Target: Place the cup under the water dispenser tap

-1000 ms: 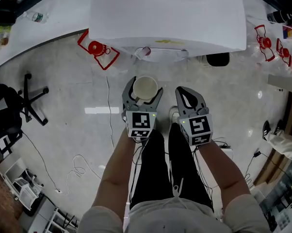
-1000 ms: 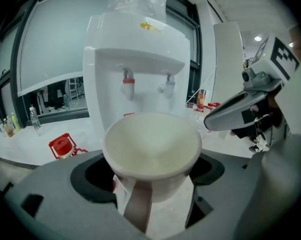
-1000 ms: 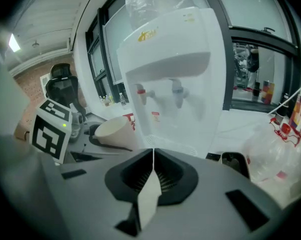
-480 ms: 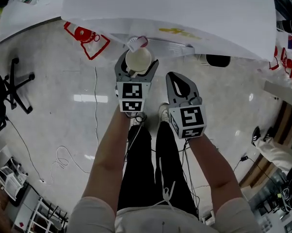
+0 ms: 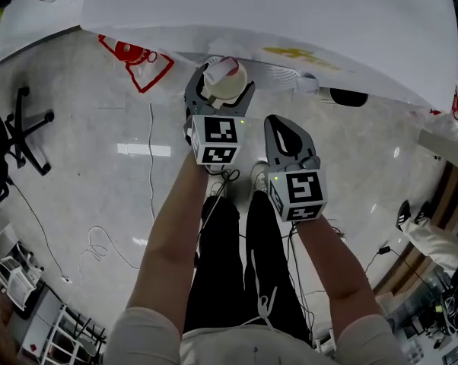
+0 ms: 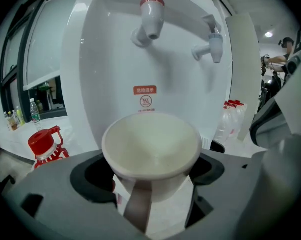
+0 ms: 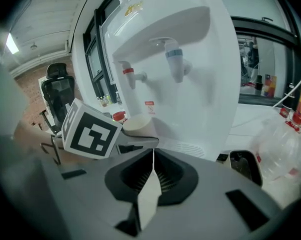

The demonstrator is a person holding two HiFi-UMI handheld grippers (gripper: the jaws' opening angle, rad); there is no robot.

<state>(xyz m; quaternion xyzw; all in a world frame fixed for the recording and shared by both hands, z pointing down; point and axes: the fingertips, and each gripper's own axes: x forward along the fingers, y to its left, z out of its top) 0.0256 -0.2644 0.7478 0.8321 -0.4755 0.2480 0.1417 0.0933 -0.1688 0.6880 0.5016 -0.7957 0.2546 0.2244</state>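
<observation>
Left gripper (image 5: 220, 90) clamped the empty white cup (image 6: 151, 146) just below the red-collared tap (image 6: 151, 15) — right gripper (image 7: 152, 156) clenched on nothing, right of that tap — and releasing before the cup rested could drop it.

An empty cream cup (image 6: 150, 146) is held upright in the fingers (image 5: 193, 91) of the left gripper (image 5: 222, 82), below the red-collared tap (image 6: 151, 15) of the white water dispenser (image 6: 110, 69), with a gap left between.
</observation>
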